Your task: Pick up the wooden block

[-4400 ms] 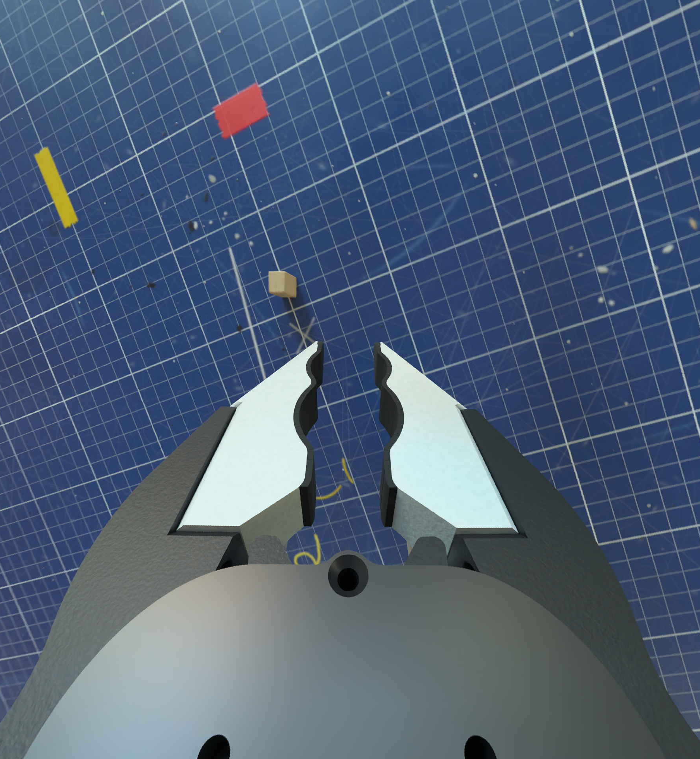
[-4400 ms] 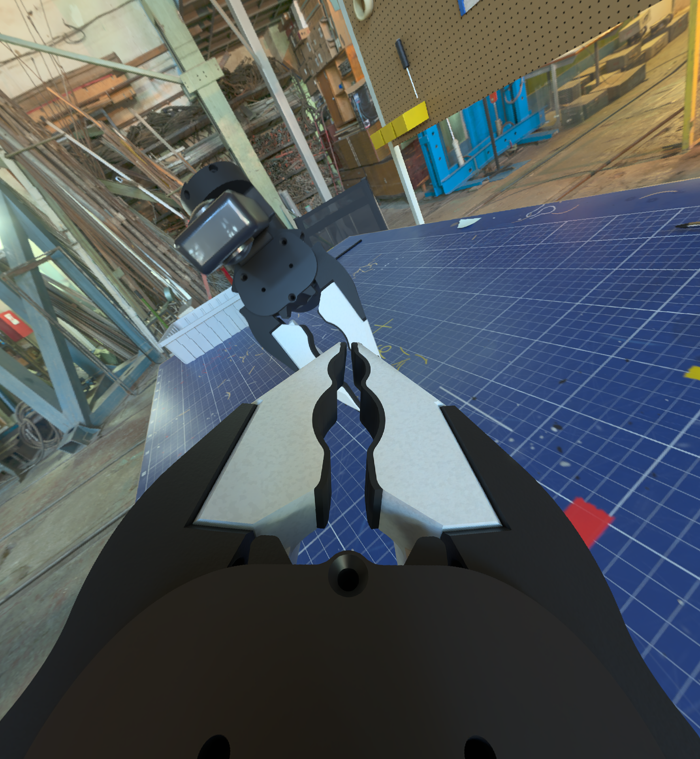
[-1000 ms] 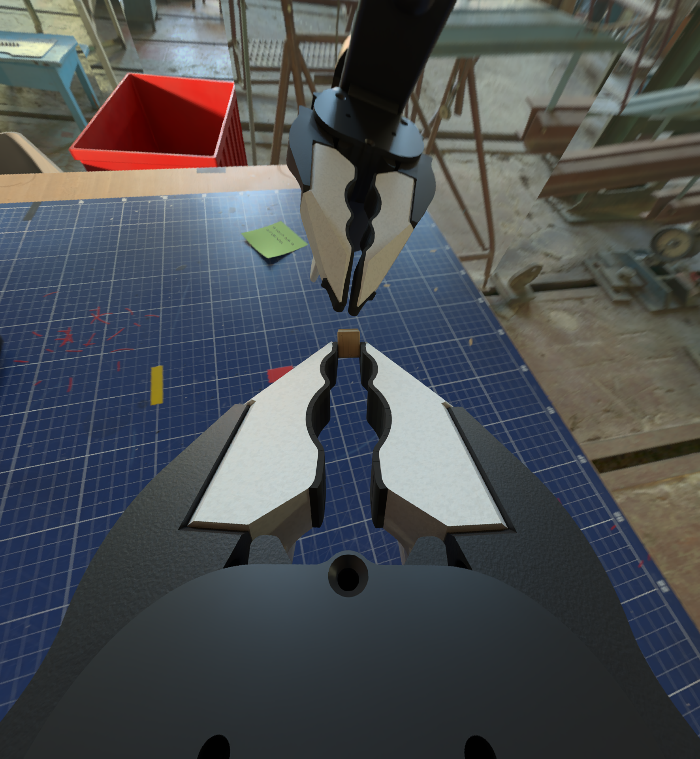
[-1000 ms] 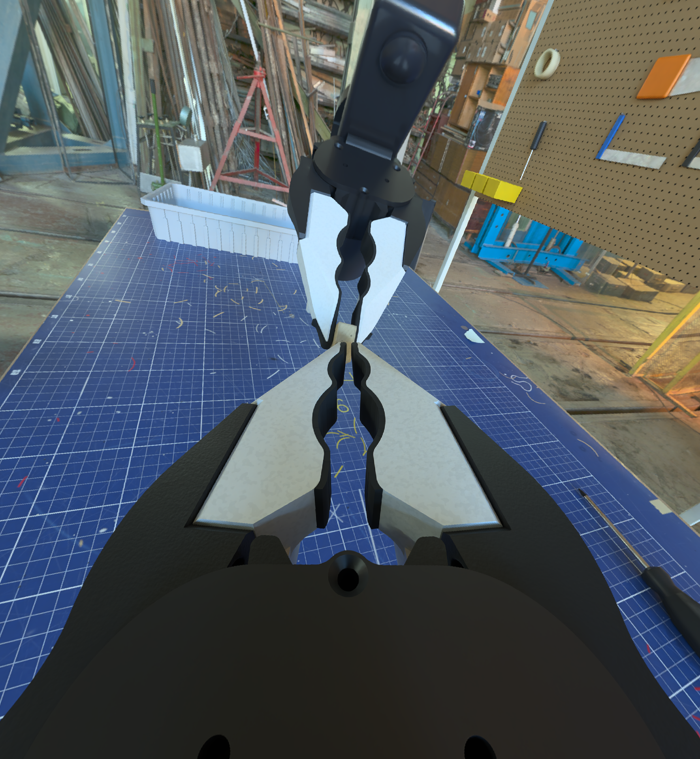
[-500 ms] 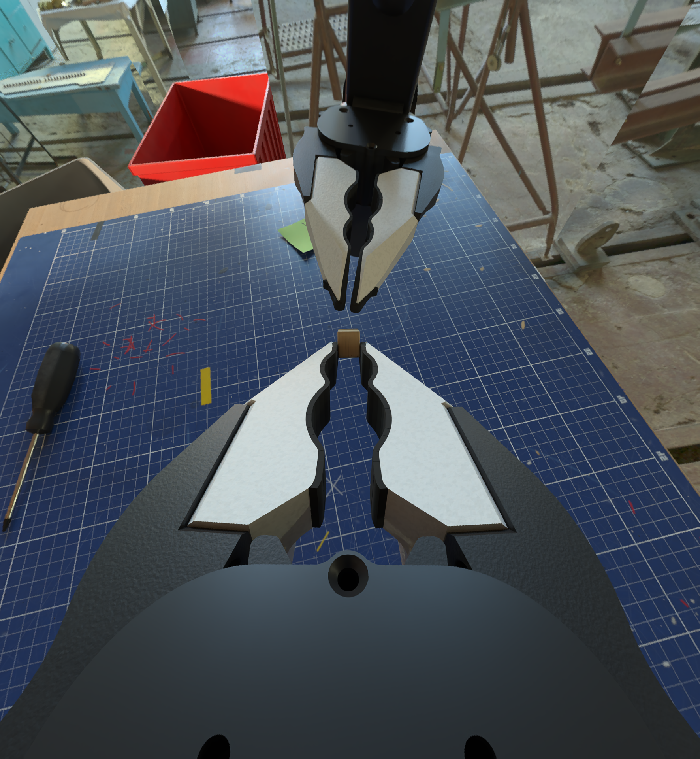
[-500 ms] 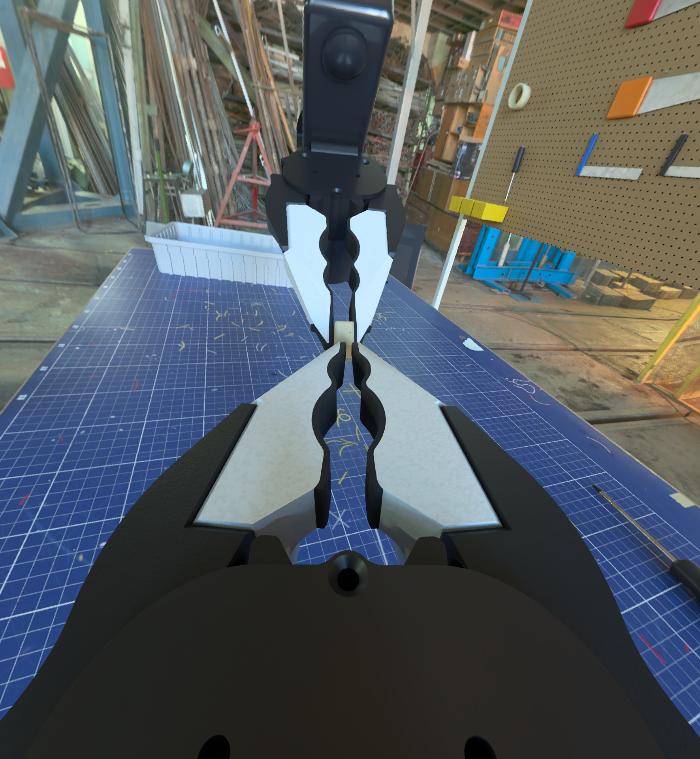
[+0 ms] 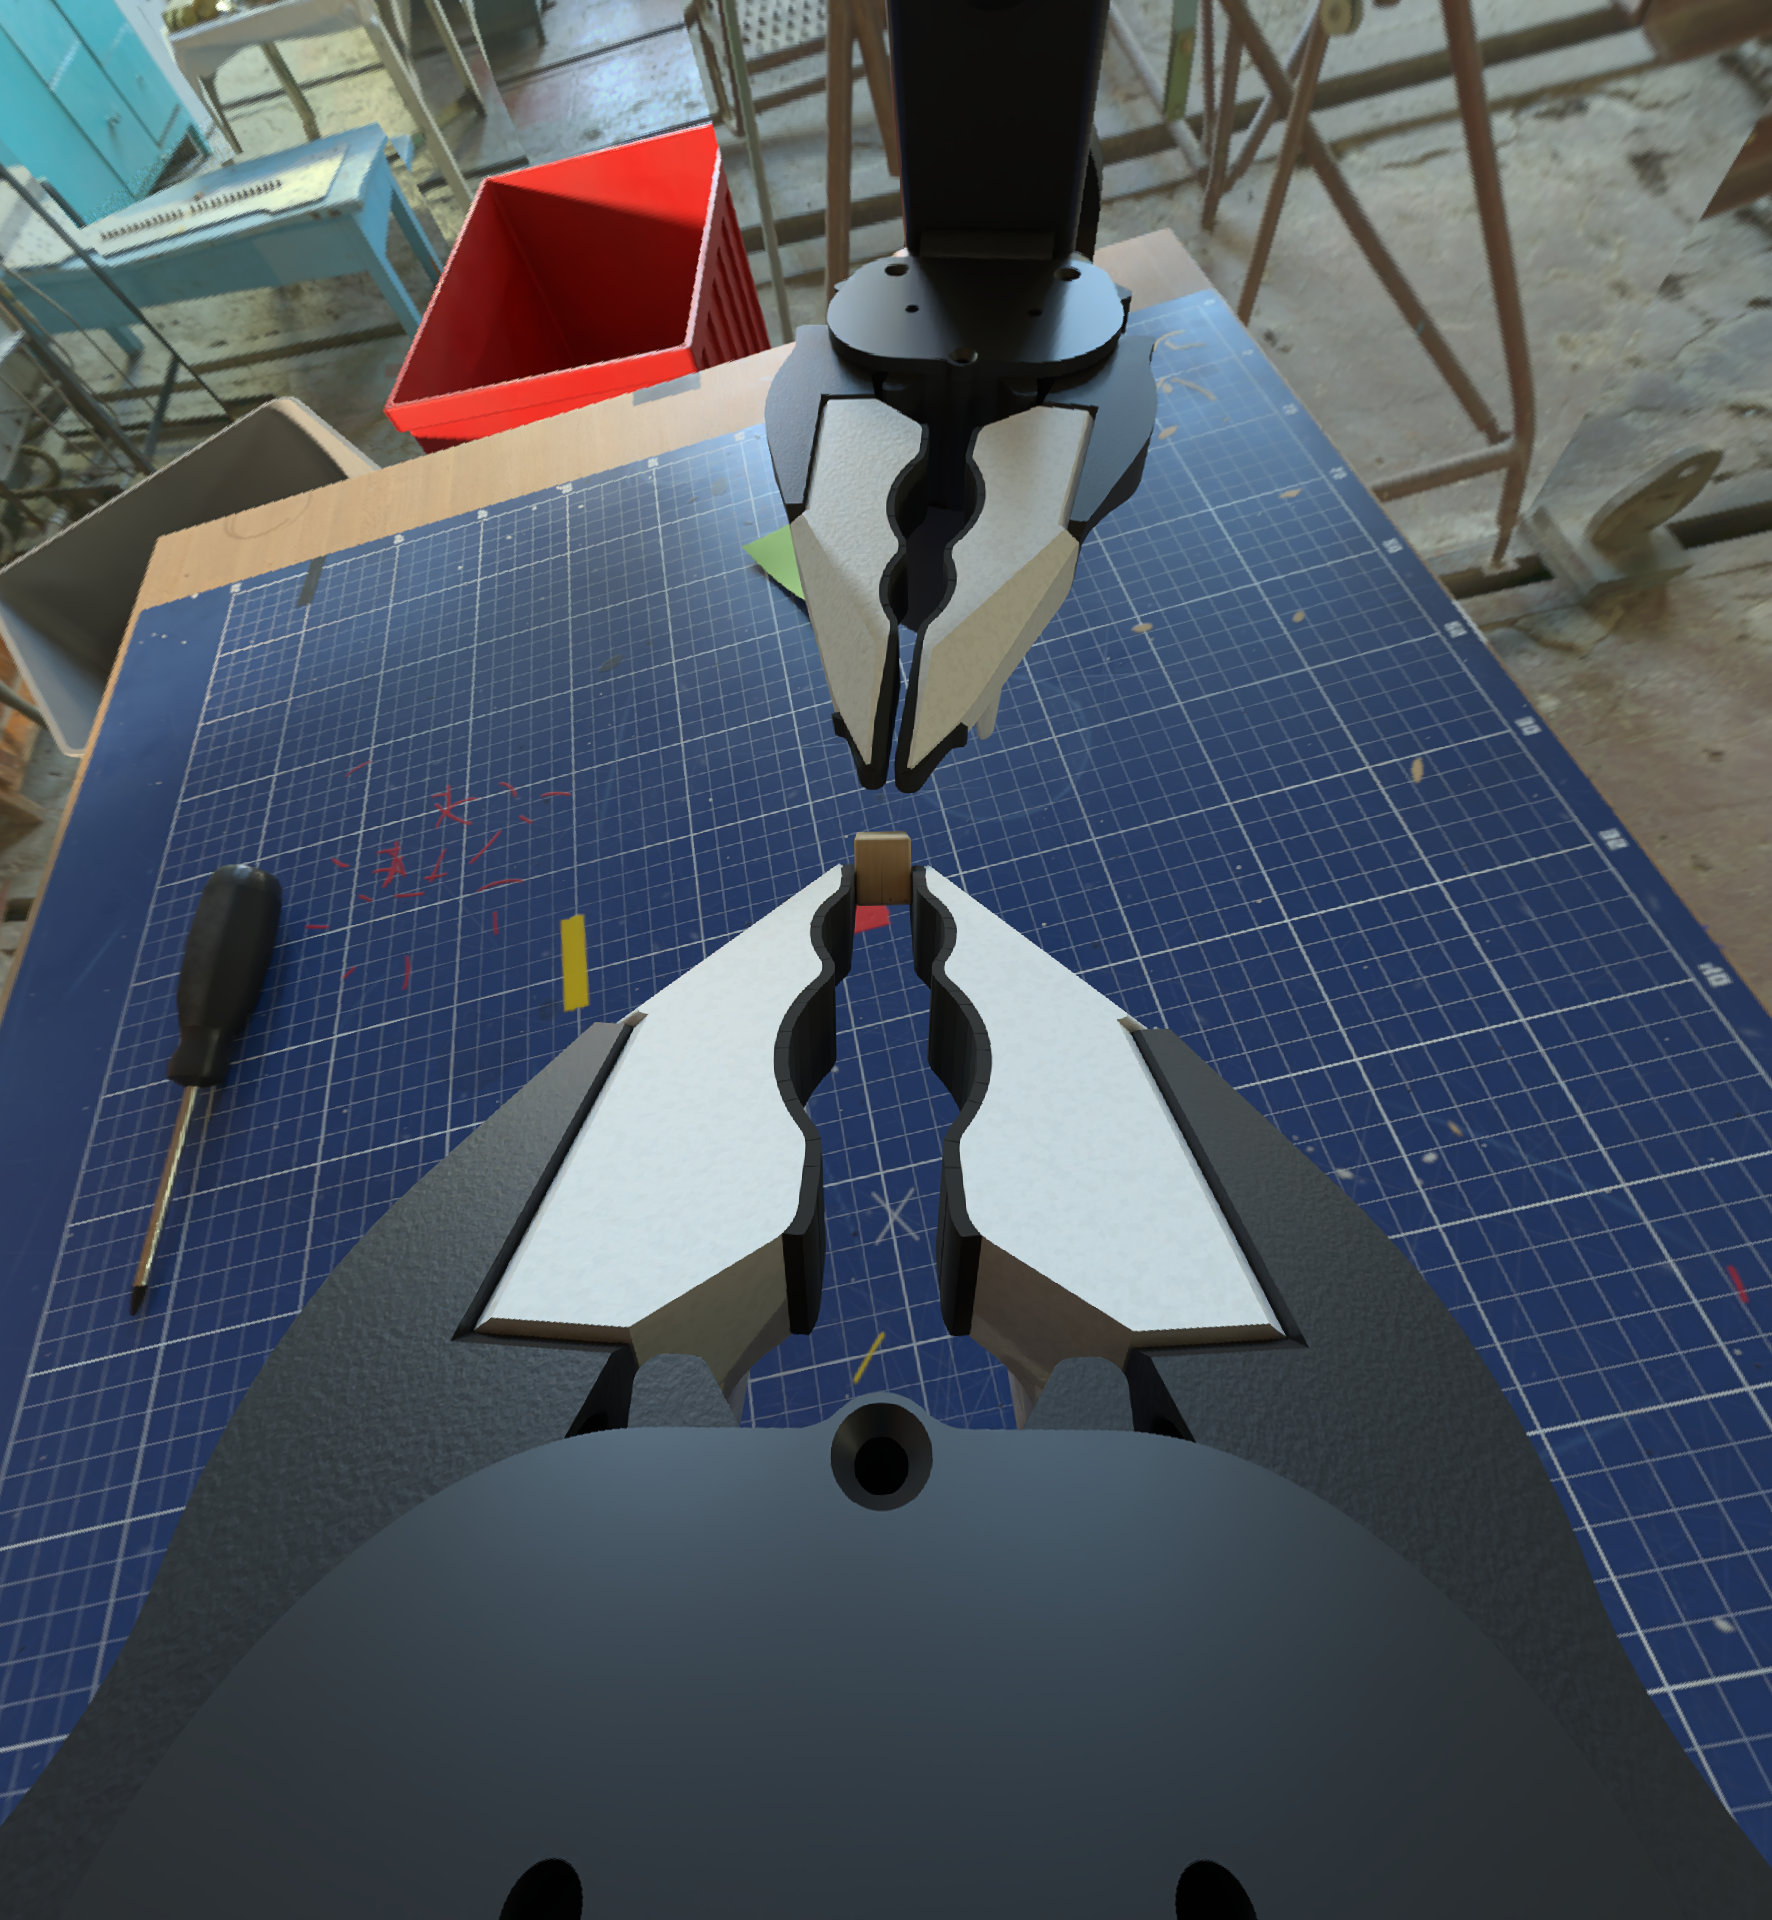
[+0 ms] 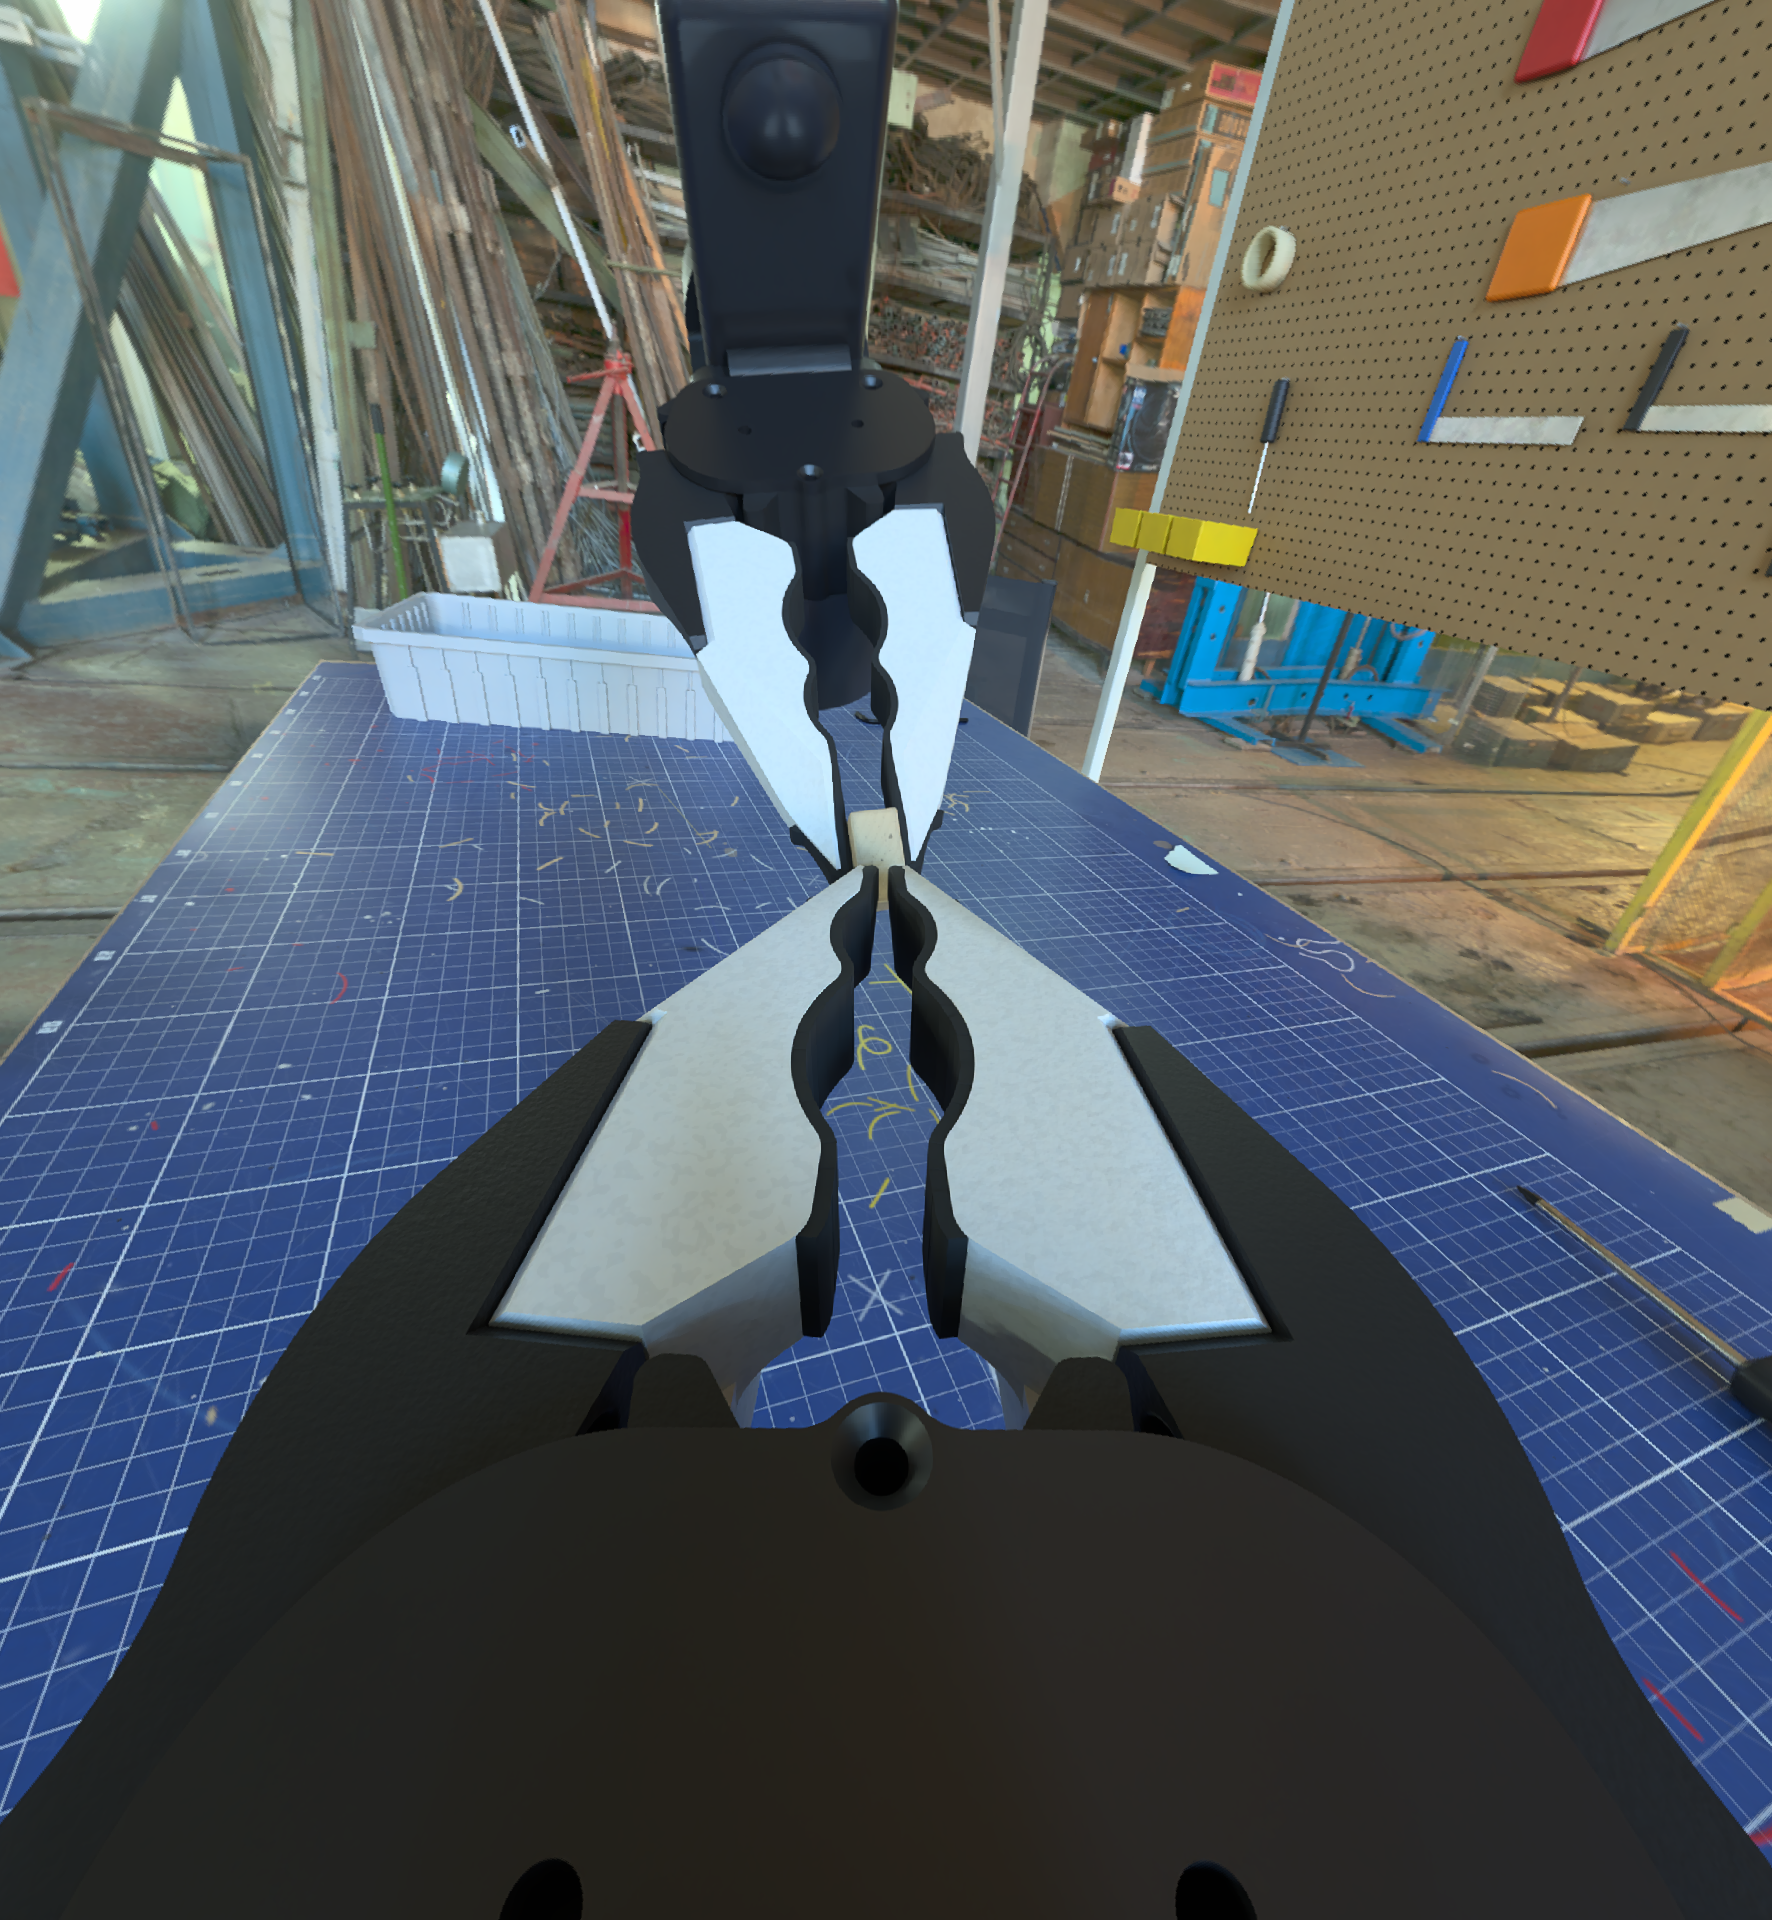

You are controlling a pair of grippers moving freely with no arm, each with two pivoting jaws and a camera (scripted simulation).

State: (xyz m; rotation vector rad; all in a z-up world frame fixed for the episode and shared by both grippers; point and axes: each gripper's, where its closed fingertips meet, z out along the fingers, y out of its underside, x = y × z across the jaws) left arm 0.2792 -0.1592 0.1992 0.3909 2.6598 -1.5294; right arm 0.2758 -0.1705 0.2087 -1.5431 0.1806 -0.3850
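Note:
The wooden block [image 7: 882, 869] is a small tan cube pinched between the fingertips of my left gripper [image 7: 882, 885], held in the air above the blue cutting mat [image 7: 1277, 935]. My right gripper [image 7: 890, 774] faces it tip to tip, a short gap away, shut and empty. In the right wrist view my right gripper [image 8: 880, 883] points at the block [image 8: 876, 836], which sits between the tips of the left gripper [image 8: 874, 854] just beyond.
A black screwdriver [image 7: 222, 966] lies on the mat's left side, with a yellow strip [image 7: 573, 961] and a green note [image 7: 773, 556] nearby. A red bin [image 7: 570, 281] stands beyond the table. A white tray [image 8: 529, 665] and a pegboard [image 8: 1484, 364] show in the right wrist view.
Both grippers have risen above the mat and stayed tip to tip, so more of the table shows. The left gripper, open above the block 4.4 s ago, now holds it.

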